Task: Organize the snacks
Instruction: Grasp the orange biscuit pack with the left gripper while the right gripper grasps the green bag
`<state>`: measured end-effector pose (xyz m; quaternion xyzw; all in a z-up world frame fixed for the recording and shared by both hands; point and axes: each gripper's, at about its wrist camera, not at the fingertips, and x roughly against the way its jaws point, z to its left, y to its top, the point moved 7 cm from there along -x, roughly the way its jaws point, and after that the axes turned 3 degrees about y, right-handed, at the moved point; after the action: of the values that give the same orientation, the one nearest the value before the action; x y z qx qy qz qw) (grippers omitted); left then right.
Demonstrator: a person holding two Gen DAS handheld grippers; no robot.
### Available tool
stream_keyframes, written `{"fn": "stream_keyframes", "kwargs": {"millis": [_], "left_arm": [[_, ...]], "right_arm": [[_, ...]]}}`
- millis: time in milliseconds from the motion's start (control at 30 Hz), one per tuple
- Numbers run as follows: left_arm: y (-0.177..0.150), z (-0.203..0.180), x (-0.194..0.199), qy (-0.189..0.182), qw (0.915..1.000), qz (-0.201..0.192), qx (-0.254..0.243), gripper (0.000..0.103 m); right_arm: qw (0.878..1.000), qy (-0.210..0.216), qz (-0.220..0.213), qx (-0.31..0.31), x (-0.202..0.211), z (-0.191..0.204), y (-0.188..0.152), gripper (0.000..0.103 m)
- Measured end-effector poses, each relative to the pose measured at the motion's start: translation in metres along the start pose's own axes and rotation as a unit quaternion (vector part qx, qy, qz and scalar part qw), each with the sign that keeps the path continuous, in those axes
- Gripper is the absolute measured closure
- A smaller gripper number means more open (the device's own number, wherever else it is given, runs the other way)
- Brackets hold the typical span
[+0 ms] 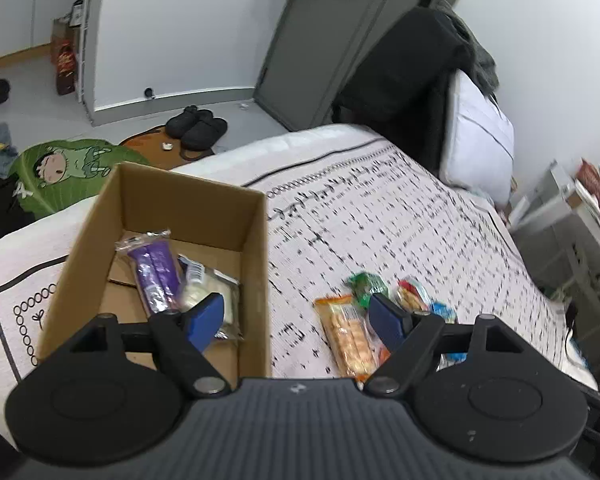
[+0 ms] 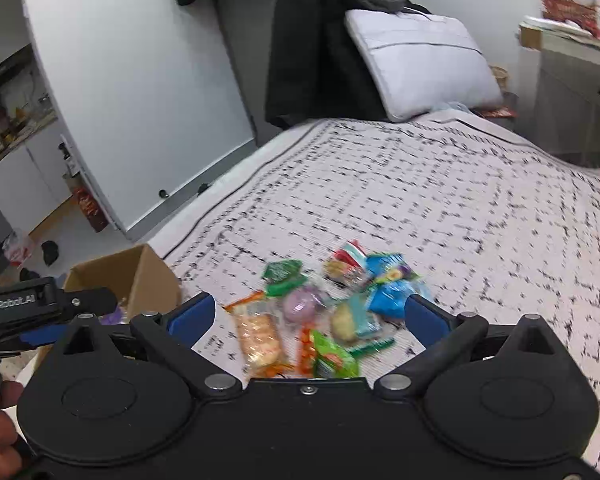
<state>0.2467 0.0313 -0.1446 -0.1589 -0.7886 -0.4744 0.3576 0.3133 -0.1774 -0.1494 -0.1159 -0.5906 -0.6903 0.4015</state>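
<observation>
On the left, my left gripper (image 1: 298, 316) hangs open and empty beside the cardboard box (image 1: 256, 248), which holds a purple packet (image 1: 156, 276). To the right, my right gripper (image 2: 308, 316) gapes wide over the snack pile (image 2: 320, 312) on the bedspread (image 2: 460, 200). These wrappers look light, crinkly and slippery, so I'd pinch the orange cracker pack (image 2: 258, 336) across its middle.

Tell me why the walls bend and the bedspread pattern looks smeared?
Left wrist view: the fisheye lens bows the door, and motion blur smears the bedspread. Right wrist view: the snack pile is streaked too, while the right gripper stays sharp.
</observation>
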Motion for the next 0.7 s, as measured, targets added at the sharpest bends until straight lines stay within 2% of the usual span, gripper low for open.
{"fn": "stream_keyframes", "kwargs": {"millis": [100,233,333,400,633,700], "left_arm": [[-0.008,-0.011,-0.002,-0.002,0.9996,0.004,-0.029,0.025],[-0.015,-0.022,-0.003,-0.006,0.9986,0.002,-0.053,0.025],[-0.017,-0.035,-0.005,-0.022,0.9974,0.007,-0.068,0.025],[-0.02,-0.042,-0.007,-0.029,0.9968,0.012,-0.074,0.025],[-0.027,-0.065,-0.017,-0.031,0.9945,0.037,-0.093,0.025],[-0.029,-0.07,-0.022,-0.03,0.9935,0.051,-0.097,0.025]], "right_arm": [[1.0,-0.012,0.009,-0.014,-0.007,-0.01,-0.01,0.001],[0.998,-0.053,0.017,-0.008,-0.018,-0.023,-0.018,0.001],[0.998,-0.039,0.027,-0.047,-0.022,-0.036,-0.018,0.001],[0.997,-0.039,0.034,-0.051,-0.026,-0.041,-0.019,0.001],[0.995,-0.011,0.058,-0.077,-0.039,-0.054,-0.024,0.002],[0.994,0.003,0.067,-0.086,-0.043,-0.055,-0.026,0.009]]}}
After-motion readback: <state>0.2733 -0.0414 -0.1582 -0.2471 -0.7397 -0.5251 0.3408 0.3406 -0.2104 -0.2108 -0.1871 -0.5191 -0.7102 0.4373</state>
